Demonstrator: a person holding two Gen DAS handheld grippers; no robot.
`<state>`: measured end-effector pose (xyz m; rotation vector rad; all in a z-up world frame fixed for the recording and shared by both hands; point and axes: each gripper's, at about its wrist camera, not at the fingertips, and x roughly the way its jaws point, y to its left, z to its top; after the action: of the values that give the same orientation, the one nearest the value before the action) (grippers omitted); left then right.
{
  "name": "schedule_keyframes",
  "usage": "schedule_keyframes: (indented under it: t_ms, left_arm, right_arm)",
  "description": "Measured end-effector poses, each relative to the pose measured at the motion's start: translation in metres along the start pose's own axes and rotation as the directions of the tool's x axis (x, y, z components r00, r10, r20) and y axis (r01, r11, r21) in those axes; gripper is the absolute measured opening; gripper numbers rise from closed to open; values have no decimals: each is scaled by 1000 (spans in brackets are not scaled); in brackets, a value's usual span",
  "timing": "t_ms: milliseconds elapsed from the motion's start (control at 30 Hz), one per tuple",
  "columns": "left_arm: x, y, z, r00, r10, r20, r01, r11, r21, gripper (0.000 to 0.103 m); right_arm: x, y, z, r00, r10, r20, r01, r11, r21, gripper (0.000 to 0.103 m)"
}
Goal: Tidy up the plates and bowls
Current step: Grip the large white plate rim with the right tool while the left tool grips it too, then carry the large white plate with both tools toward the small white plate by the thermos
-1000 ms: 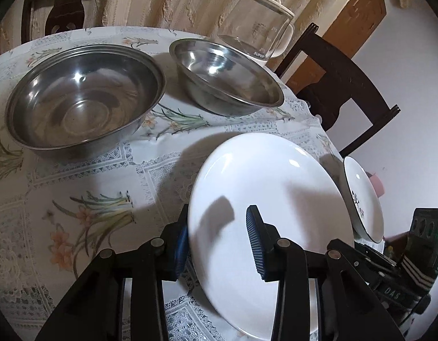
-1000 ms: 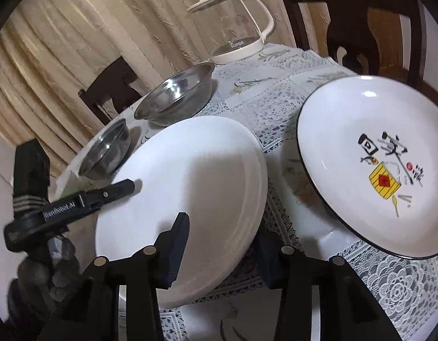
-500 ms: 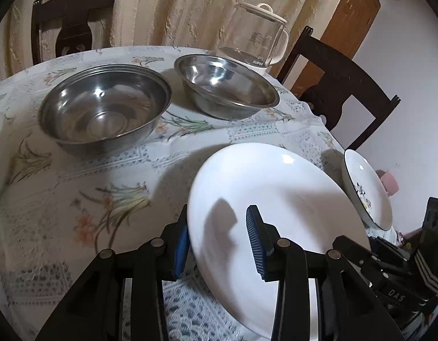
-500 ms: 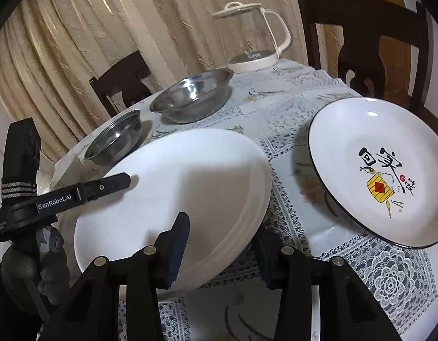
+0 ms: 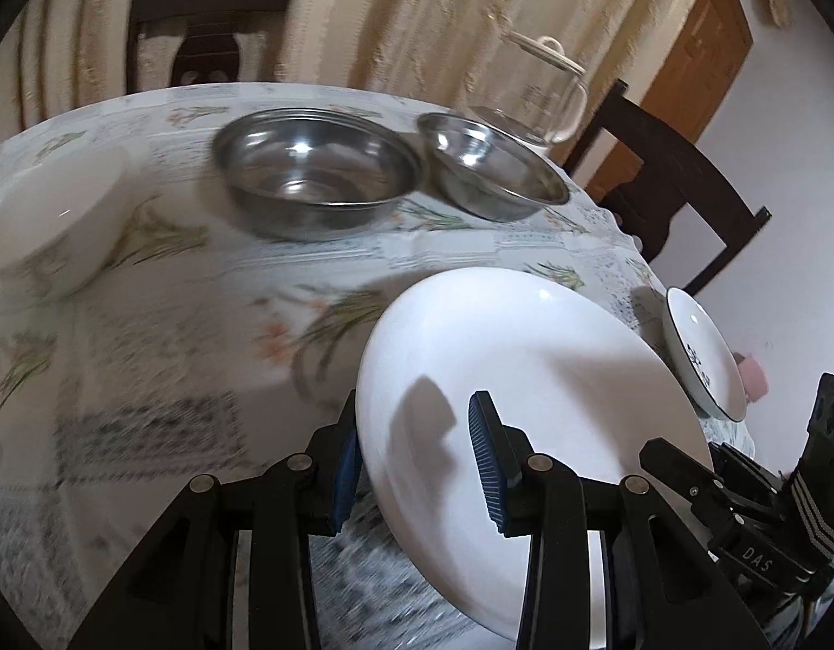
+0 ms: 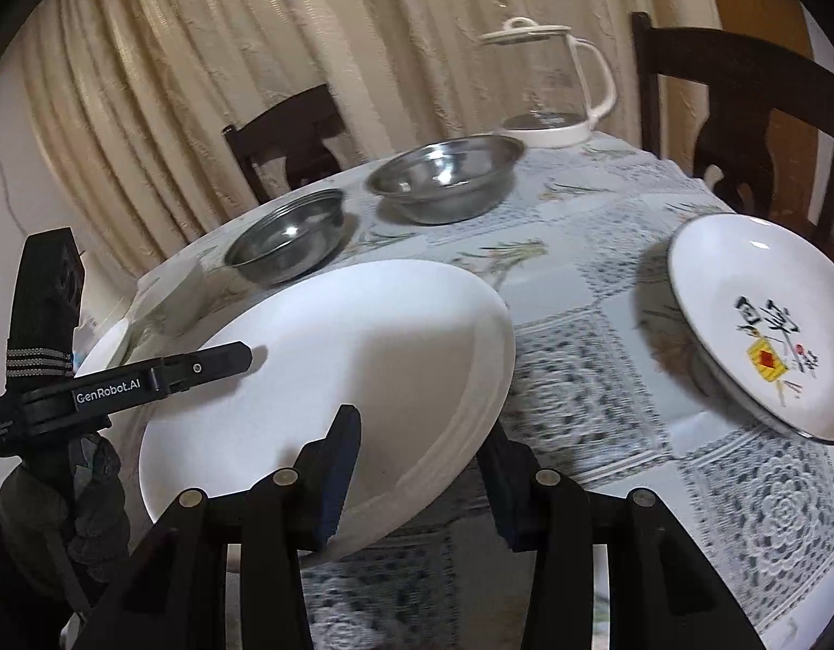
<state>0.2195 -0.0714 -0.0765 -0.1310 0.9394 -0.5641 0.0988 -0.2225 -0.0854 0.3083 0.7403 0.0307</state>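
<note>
A large plain white plate is held tilted above the table by both grippers. My left gripper is shut on its near rim, one blue pad under the plate and one on top. Opposite it, my right gripper is shut on the same white plate, its right finger hidden below the rim. Each gripper shows in the other's view, the right gripper and the left gripper. A painted plate with a dark rim lies flat on the table to the right. Two steel bowls stand farther back.
A white bowl sits at the table's left side. A glass kettle stands at the back edge by the curtain. Dark wooden chairs ring the round table, whose lace cloth lies bare on the near left.
Both grippers have carried the white plate leftward and slightly up, away from the painted plate. The steel bowls have slid right in the left wrist view and the white bowl has come into sight.
</note>
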Motion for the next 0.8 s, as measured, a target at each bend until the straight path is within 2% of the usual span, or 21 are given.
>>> schedule_keyframes:
  t_ms: [433,800]
  left_arm:
    - [-60,54,-43,996,83,30,-80,992,-100,38]
    - [-98,102,-77,987,153,43,-142,970,-196,38]
  right_arm:
    - [8,58,-18,994,104,-35,-106,991,-78,46]
    - [17,108,-37,980,175,-90,-186,973,-138,46]
